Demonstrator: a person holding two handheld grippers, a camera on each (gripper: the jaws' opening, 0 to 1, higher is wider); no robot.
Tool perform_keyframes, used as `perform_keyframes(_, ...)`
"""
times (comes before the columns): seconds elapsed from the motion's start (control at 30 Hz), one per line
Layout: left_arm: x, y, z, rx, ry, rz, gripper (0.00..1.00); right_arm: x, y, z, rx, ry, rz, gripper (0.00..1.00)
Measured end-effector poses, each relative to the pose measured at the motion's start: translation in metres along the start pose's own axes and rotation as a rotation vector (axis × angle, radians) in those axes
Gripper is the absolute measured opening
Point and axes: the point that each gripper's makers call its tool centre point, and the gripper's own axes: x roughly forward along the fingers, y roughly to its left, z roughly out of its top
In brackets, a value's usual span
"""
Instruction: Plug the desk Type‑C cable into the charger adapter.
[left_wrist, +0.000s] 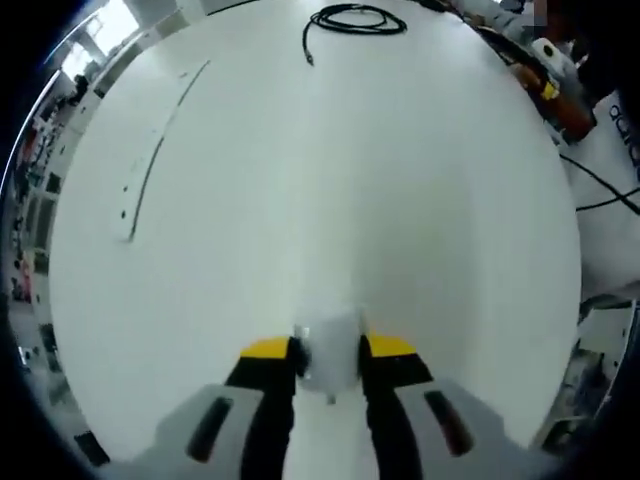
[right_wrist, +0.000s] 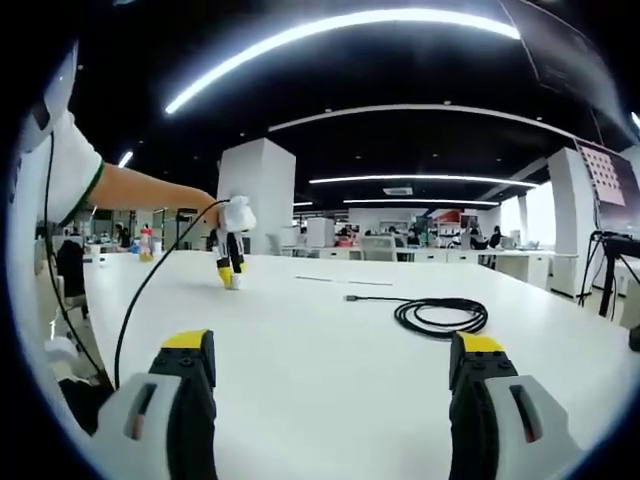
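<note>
My left gripper (left_wrist: 329, 362) is shut on a small white charger adapter (left_wrist: 332, 338), held low over the white table (left_wrist: 300, 200). A black Type-C cable (left_wrist: 355, 18) lies coiled at the far end of the table, one loose end trailing left. In the right gripper view the same cable (right_wrist: 440, 316) rests on the table right of centre, its plug end pointing left. My right gripper (right_wrist: 332, 375) is open, its jaws wide apart with nothing between them. The left gripper (right_wrist: 231, 268) stands on the table at the far left, held by a person's arm.
A thin dark seam (left_wrist: 150, 165) runs across the tabletop on the left. A thin black wire (right_wrist: 150, 290) hangs from the left gripper toward the near edge. Orange and yellow gear (left_wrist: 548, 88) sits at the table's right edge. Desks and people fill the office beyond.
</note>
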Motion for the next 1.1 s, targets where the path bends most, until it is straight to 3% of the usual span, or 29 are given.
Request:
perform_keyframes(0.23,-0.001,0.015,-0.006,-0.017,-0.010,0.000,0.24,0.001,0.000,0.000,0.000,0.000,0.003,0.99)
perform_keyframes(0.57,-0.003,0.000,-0.002,-0.037,-0.020,0.003,0.24,-0.001,-0.004,0.004,-0.003,-0.013,-0.004,0.99)
perform_keyframes(0.83,-0.003,-0.027,0.003,-0.066,-0.014,0.026,0.24,-0.001,-0.003,0.002,-0.002,-0.010,-0.004,0.99)
perform_keyframes(0.97,-0.004,-0.018,-0.001,-0.082,-0.009,0.041,0.24,0.000,-0.002,0.003,-0.002,-0.011,-0.003,0.99)
perform_keyframes(1.1,-0.004,-0.026,-0.001,-0.094,-0.005,0.042,0.24,0.000,-0.002,0.004,-0.001,-0.012,-0.003,0.99)
